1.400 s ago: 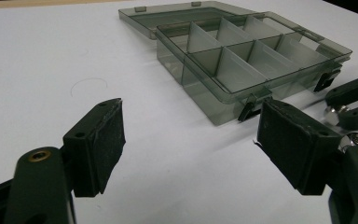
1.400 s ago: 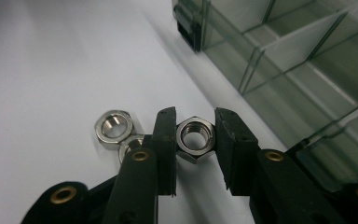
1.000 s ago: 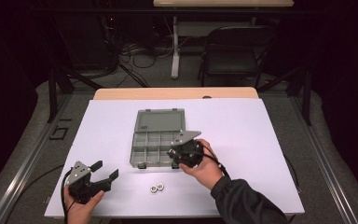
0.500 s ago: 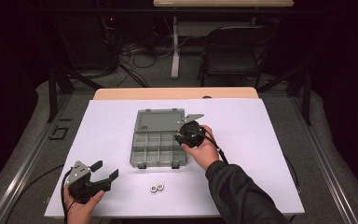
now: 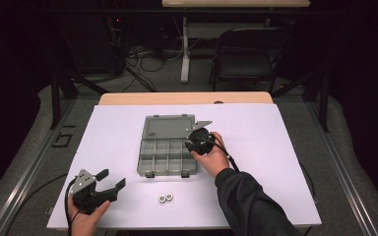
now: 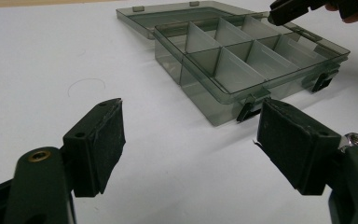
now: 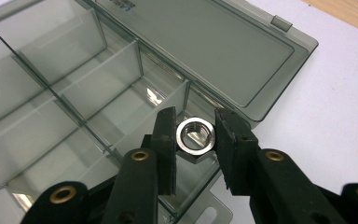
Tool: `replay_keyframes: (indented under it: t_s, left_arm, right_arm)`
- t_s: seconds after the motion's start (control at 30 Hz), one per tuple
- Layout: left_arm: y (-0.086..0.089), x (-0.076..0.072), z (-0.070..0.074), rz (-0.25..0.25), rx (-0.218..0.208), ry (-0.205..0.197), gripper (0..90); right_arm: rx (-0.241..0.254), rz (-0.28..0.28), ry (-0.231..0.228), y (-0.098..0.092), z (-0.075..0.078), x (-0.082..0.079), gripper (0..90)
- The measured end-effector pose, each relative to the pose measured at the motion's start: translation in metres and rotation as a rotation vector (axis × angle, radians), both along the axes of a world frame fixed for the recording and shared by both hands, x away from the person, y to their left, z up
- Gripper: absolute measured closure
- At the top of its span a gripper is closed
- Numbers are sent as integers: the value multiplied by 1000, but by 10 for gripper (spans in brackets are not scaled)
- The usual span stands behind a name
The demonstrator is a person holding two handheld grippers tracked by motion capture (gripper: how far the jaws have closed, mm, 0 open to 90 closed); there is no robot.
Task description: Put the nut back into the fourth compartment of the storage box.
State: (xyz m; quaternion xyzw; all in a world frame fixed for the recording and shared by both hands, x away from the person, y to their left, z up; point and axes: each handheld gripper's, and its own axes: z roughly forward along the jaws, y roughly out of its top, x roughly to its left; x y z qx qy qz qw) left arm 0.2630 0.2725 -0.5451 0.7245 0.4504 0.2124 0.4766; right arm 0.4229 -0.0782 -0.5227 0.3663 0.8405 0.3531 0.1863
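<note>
Right gripper (image 5: 193, 142) has shifted from the box's front edge toward its back row since the earlier frame; left gripper (image 5: 109, 182) has not moved.

On the left, that left gripper rests on the white table (image 5: 295, 147) with jaws wide and empty, two loose silver hex nuts (image 5: 165, 197) near it. Centre, the translucent grey compartment box (image 5: 167, 157) lies open, lid flat behind. On the right, narrow jaws clamp a silver hex nut (image 7: 195, 135) over a back-row end compartment. Judgement: release into that cell comes next.

Dark room, black chair (image 5: 246, 54), grey floor (image 5: 354, 147)
</note>
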Motion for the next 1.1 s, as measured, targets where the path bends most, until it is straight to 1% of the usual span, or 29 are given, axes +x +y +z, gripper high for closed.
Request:
replay_keyframes:
  t_s: [0.03,0.07,0.1,0.13,0.17,0.23,0.27,0.3,0.33,0.37,0.4,0.43,0.5,0.53,0.57,0.6,0.63,0.67,0.7,0.73,0.77,0.8,0.83,0.93,0.97,1.1]
  left_arm:
    - [0,0,0,1,-2,0,233]
    - [0,0,0,1,-2,1,233]
    - [0,0,0,-2,-4,-1,233]
    - [0,0,0,-2,-5,-1,233]
    - [0,0,0,-1,-7,-2,233]
    - [0,0,0,3,-7,-2,233]
    - [0,0,-1,3,-8,-2,233]
    - [0,0,-1,3,-9,-2,233]
    - [0,0,-1,3,-9,-1,233]
    - [0,0,0,4,-7,-1,233]
    - [0,0,0,5,-7,-1,233]
    - [0,0,0,5,-7,-1,233]
    - [0,0,0,4,-8,-1,233]
    - [0,0,0,4,-7,-1,233]
    - [0,0,0,5,-6,-1,233]
    - [0,-1,0,6,-6,-1,233]
    - [1,-1,0,7,-4,1,233]
    - [1,0,0,7,-7,-1,233]
    - [1,0,0,8,-8,0,233]
    - [1,-1,0,8,-8,0,233]
    - [1,-1,0,8,-7,1,233]
    - [1,-1,-1,9,-8,-1,233]
    - [0,-1,0,10,-7,-1,233]
    - [0,0,-1,6,-9,0,233]
    - [0,0,-1,6,-5,2,233]
    - [-1,0,-1,7,-1,1,233]
  right_arm:
    - [-13,3,-2,0,0,0,699]
    - [-17,1,-9,1,-1,0,678]
    - [-44,-5,-18,1,1,-2,587]
    - [-44,-5,-18,1,1,-2,587]
    - [-48,-8,-21,1,2,-3,552]
    - [-20,-8,-28,1,4,-5,496]
    - [-13,-4,-31,0,5,-6,480]
    - [-17,2,-33,-1,7,-7,468]
    - [-2,3,-54,0,6,-8,461]
    - [-18,9,-48,-1,9,-10,460]
    - [-20,20,-50,-2,11,-11,454]
    - [-42,24,-35,-3,15,-14,452]
    - [2,30,-77,-2,15,-16,447]
    - [-25,41,-49,-4,20,-20,445]
    - [-18,47,-50,-5,23,-23,441]
    - [27,51,-86,-4,22,-25,438]
    - [39,61,-87,-5,25,-30,435]
    - [3,77,-54,-8,30,-35,435]
    - [48,75,-83,-7,28,-37,436]
    - [51,85,-81,-8,29,-41,434]
    - [35,100,-63,-10,31,-46,430]
    - [66,103,-90,-10,29,-50,426]
    - [55,111,-74,-11,30,-53,421]
    - [79,136,-73,-13,27,-66,413]
    - [79,140,-66,-14,26,-71,412]
    - [105,174,-61,-16,21,-83,413]
